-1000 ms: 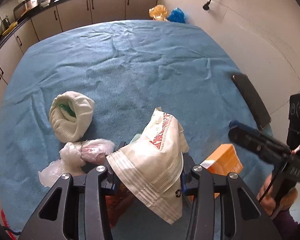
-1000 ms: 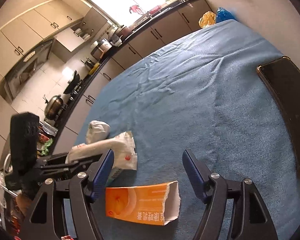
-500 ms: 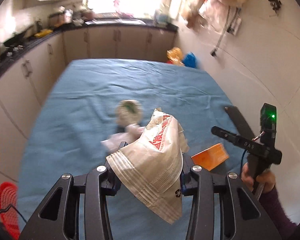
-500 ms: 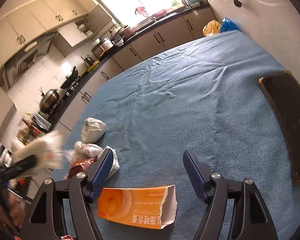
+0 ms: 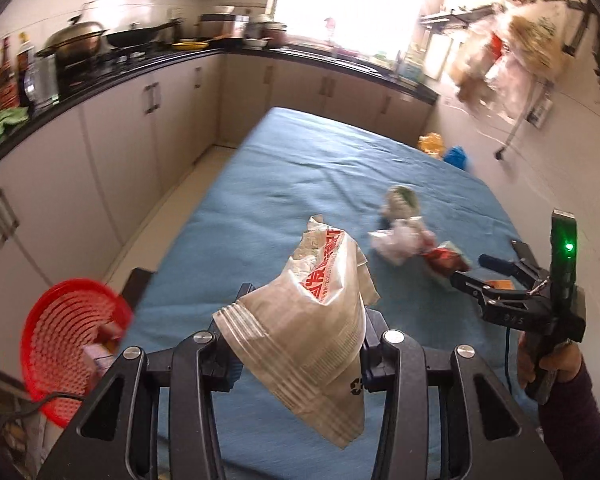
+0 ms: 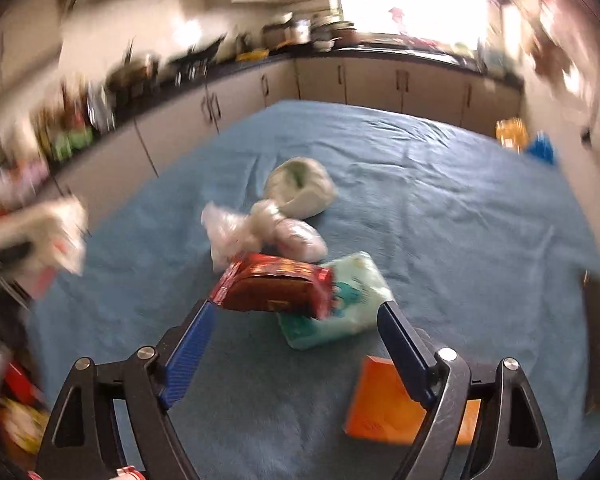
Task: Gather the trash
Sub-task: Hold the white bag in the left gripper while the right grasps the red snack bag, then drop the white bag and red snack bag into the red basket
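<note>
My left gripper [image 5: 300,344] is shut on a crumpled white wrapper with red print [image 5: 316,320] and holds it above the near left edge of the blue table [image 5: 292,184]. A red mesh basket [image 5: 70,344] with some trash in it sits low at the left. My right gripper [image 6: 296,324] is open and empty, over a red snack packet [image 6: 276,286] and a pale green pack [image 6: 340,300]. An orange carton [image 6: 388,404] lies by its right finger. Clear plastic bags [image 6: 260,228] and a white wad [image 6: 300,188] lie beyond.
Kitchen cabinets [image 5: 112,132] and a dark counter with pots run along the left and far sides. A dark flat object [image 6: 598,320] lies at the table's right edge. Yellow and blue bags [image 5: 440,148] sit past the far corner.
My left gripper has lifted and swung left with the wrapper, bringing the red basket into view. My right gripper has moved left, from the orange carton to the red packet.
</note>
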